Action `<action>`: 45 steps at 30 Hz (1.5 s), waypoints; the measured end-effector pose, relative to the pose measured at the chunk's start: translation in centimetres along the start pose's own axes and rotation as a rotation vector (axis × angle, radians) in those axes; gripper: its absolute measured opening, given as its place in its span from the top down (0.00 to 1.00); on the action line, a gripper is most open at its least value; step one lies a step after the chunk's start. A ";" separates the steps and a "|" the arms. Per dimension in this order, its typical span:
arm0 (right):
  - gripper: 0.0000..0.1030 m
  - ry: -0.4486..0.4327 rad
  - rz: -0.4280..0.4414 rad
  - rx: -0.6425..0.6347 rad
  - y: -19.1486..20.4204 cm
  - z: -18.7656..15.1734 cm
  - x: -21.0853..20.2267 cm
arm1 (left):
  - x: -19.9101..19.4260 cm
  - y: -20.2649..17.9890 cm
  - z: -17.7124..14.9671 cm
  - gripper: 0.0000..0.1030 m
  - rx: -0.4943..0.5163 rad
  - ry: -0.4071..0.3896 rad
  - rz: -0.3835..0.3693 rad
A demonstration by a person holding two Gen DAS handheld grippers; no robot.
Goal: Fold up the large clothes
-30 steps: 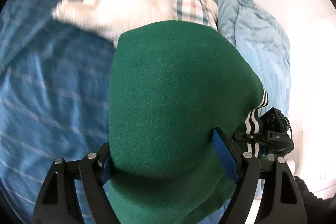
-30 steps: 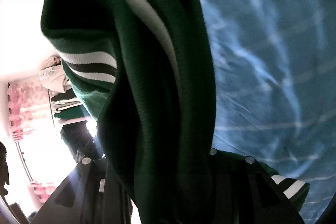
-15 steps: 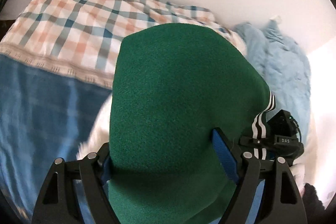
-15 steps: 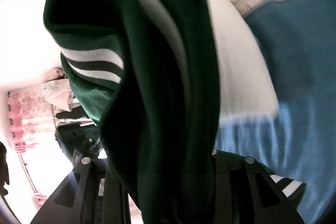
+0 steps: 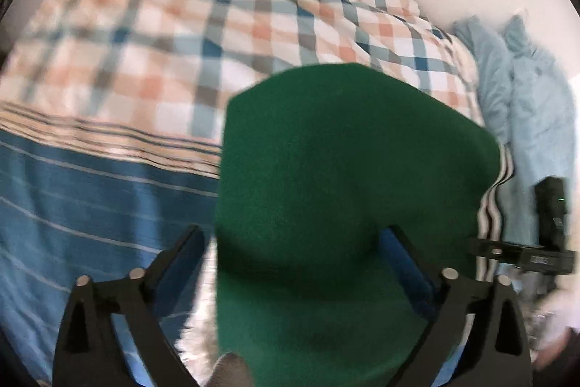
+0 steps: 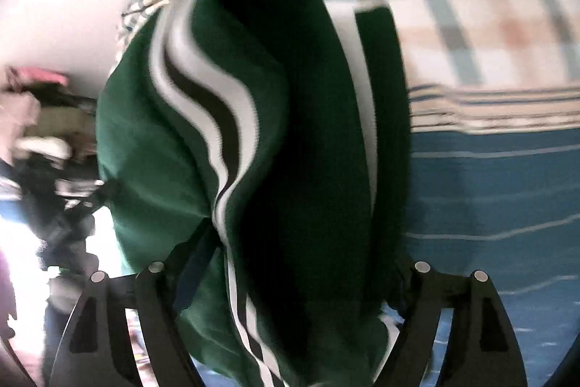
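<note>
Garment: green sweater (image 5: 348, 176) lies between both grippers' jaws, above the bed (image 5: 90, 205).
Left gripper (image 5: 290, 242): jaws opening; earlier clamped.
Right gripper (image 6: 290, 260): jaws opening, sweater loose between.
Background: plaid quilt (image 5: 181, 42) now fills view ahead.

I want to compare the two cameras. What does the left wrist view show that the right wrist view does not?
Only the left wrist view shows the pale blue bedding at the wall, and the other gripper. Only the right wrist view shows the blurred clutter at its left edge. Both show the green garment between opening jaws, the checked cover and the blue striped sheet.
</note>
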State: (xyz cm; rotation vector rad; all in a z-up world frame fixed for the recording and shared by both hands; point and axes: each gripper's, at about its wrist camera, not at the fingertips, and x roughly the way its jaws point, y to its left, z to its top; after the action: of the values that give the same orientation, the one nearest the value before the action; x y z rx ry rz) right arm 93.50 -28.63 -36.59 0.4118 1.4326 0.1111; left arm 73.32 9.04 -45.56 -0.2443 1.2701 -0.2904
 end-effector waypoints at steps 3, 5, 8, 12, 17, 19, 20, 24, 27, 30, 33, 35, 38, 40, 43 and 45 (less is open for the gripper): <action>0.09 -0.092 -0.197 -0.054 1.5 -2.5 -2.2 | -1.7 -1.2 -1.6 0.02 0.039 -0.049 0.135; 0.07 -0.143 -0.312 -0.078 3.1 -5.0 -3.3 | -3.0 -1.9 -2.9 0.02 0.039 -0.074 0.179; 0.06 -0.189 -0.406 -0.085 3.1 -12.8 -4.8 | -5.6 -3.3 -5.9 0.02 0.036 -0.108 0.266; 0.06 -0.216 -0.457 -0.075 2.6 -20.1 -7.1 | -9.7 -6.0 -10.2 0.02 0.058 -0.142 0.346; 0.06 -0.274 -0.451 -0.073 1.8 -28.3 -13.1 | -16.3 -8.8 -14.6 0.02 0.033 -0.206 0.366; 0.06 -0.312 -0.462 -0.081 3.1 -31.4 -16.6 | -19.6 -10.2 -16.5 0.02 0.038 -0.239 0.370; 0.06 -0.330 -0.470 -0.088 3.6 -32.6 -18.2 | -21.2 -10.8 -17.3 0.02 0.039 -0.256 0.377; 0.06 -0.407 -0.484 -0.105 5.9 -38.1 -25.6 | -28.2 -13.7 -20.9 0.02 0.074 -0.321 0.399; 0.06 -0.456 -0.462 -0.099 7.3 -42.3 -31.2 | -33.3 -15.3 -23.2 0.02 0.080 -0.366 0.403; 0.06 -0.501 -0.454 -0.112 8.7 -46.3 -36.7 | -38.2 -17.1 -25.7 0.02 0.101 -0.422 0.415; 0.06 -0.566 -0.472 -0.141 10.1 -50.0 -41.6 | -41.8 -18.7 -28.0 0.02 0.100 -0.444 0.408; 0.06 -0.606 -0.479 -0.152 10.7 -52.4 -44.7 | -43.8 -19.6 -29.3 0.02 0.093 -0.454 0.385; 0.06 -0.636 -0.464 -0.153 11.3 -55.2 -48.1 | -46.1 -21.2 -31.2 0.02 0.104 -0.473 0.380; 0.06 -0.658 -0.458 -0.160 11.9 -57.1 -50.3 | -47.5 -21.8 -32.3 0.02 0.091 -0.482 0.370; 0.06 -0.692 -0.451 -0.172 12.6 -59.7 -52.9 | -49.2 -22.4 -33.4 0.02 0.081 -0.490 0.351; 0.06 -0.720 -0.449 -0.172 13.0 -61.5 -54.7 | -50.4 -23.0 -34.0 0.02 0.084 -0.510 0.344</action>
State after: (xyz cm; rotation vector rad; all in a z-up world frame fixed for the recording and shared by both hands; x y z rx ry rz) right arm 27.73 -21.17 14.10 -0.0315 0.7642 -0.2562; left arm 25.34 4.28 -2.01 -0.0192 0.7734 0.0189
